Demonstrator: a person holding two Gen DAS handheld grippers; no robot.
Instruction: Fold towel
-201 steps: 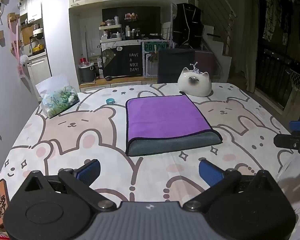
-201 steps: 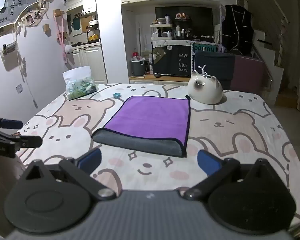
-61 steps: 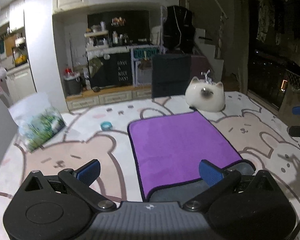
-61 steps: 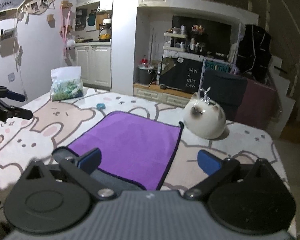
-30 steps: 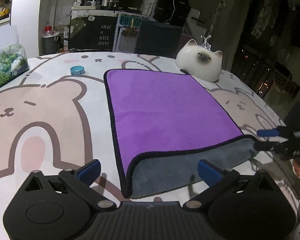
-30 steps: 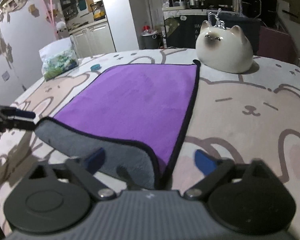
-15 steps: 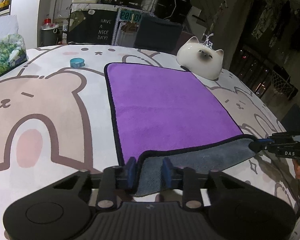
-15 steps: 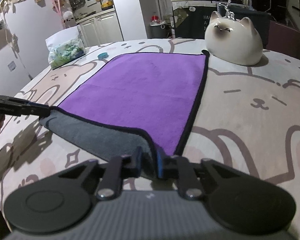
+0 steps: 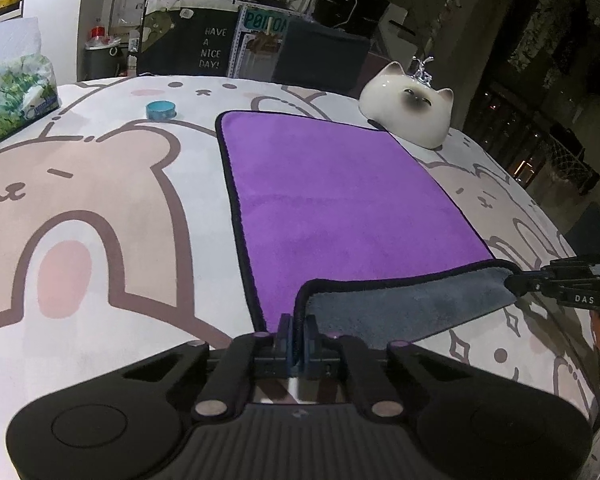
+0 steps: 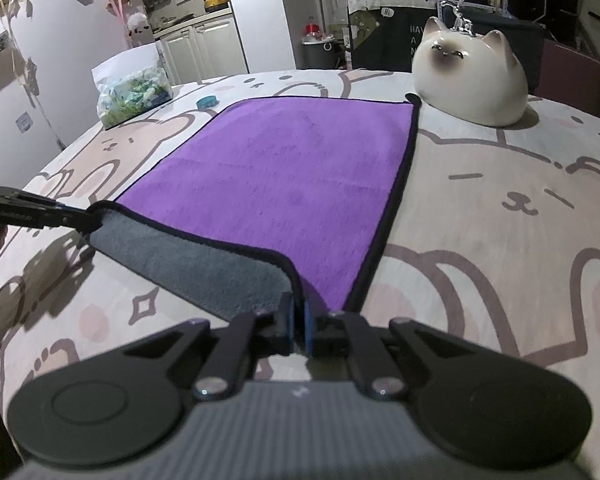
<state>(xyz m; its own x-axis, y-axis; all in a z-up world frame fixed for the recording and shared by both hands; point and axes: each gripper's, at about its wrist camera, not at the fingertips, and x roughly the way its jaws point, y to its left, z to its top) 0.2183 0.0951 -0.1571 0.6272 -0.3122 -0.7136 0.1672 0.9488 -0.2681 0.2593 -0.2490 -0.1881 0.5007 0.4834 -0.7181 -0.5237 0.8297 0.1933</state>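
The left hand-held gripper (image 9: 298, 330) is pinching the near left corner of the towel (image 9: 340, 200), its two blue-padded fingers (image 9: 285, 330) pressed together on the black-bound edge. The right hand-held gripper (image 10: 298, 320) is pinching the near right corner the same way, jaws drawn tight on the cloth; in the left wrist view it is showing as a thin black bar (image 9: 556, 280) meeting the towel's right corner. Both grippers are matte black plastic with hinged linkage arms and ribbed grey bodies.

The towel is lying flat on the tabletop (image 9: 100, 200), a soft, fuzzy rectangle, purple on top with a narrow black hem. Its near edge is curling up between the two grippers, and the plush grey underside (image 9: 400, 308) is showing along that strip. The far part is lying smooth.

The tabletop is wearing a pale printed cover with big rounded cartoon bears and rabbits in beige and pink, outlined in brown.

Just beyond the towel's far right corner a glossy white ceramic cat (image 9: 406, 114) is sitting, round-bodied with pointed ears and a dark face, something thin and silvery sticking up from its top. Near the towel's far left corner a small, flat, teal round thing (image 9: 161, 110) is resting on the cover. Farther left a soft plastic tissue pack (image 9: 12, 88) with a green printed pattern is standing, white tissue poking out above.
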